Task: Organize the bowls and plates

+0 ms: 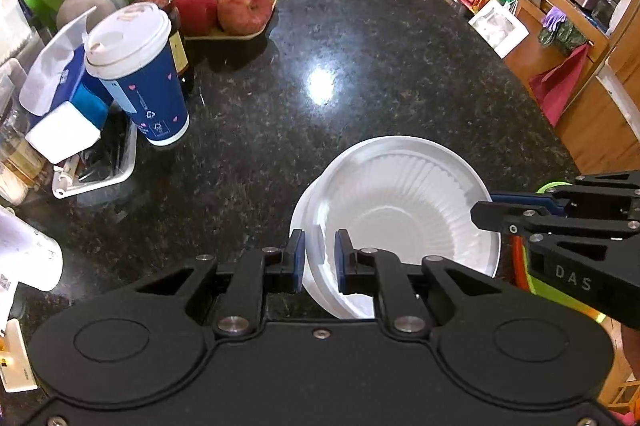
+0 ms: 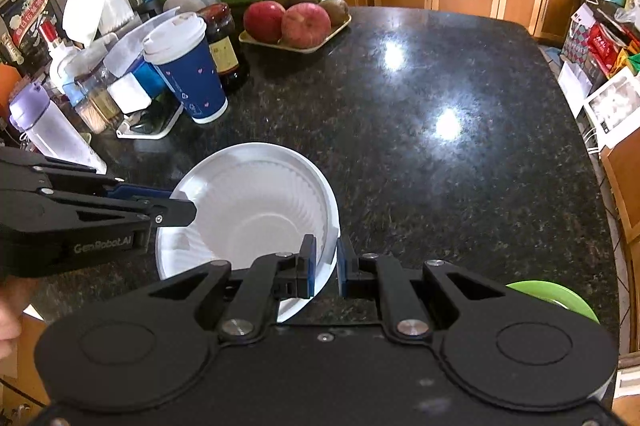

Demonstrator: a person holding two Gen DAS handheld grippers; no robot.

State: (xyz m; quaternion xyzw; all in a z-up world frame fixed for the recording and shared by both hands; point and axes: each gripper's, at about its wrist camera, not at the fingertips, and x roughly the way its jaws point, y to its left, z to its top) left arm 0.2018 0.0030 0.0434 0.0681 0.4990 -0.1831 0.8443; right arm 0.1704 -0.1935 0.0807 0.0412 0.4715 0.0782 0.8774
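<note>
Left hand-held gripper (image 1: 320, 258): closed on the near-left rim of the white bowl (image 1: 404, 210), one blue pad inside the wall, one outside.
White bowl: a ribbed disposable bowl, apparently nested in a second white one whose edge shows along its left side; held tilted over the near edge of the worktop (image 1: 360, 66), between the two tools. Whether its base touches the stone I cannot tell.
Right hand-held gripper (image 2: 326, 262): closed on the opposite, near-right rim of the same bowl, again one pad on each face of the wall.
Deciding relation: the bowl lies straight ahead of and below both tools, pinched at two points across its width; neither hand is nearer. It is round, with no long axis; what matters is that its mouth tips away from the person.
Judged next move: lowering it level onto the bare stone, both grips letting go together.
Green plate (image 2: 556, 296): at the near right edge of the worktop, just right of the right tool, apart from the bowl.
Writing, left tool: "GenRobot.AI" on its side, seen from the right wrist.
Writing, right tool: "DAS" on its side, seen from the left wrist.
Blue paper cup (image 1: 140, 74): pink hearts and a recycling mark; the text is too small to read.
</note>
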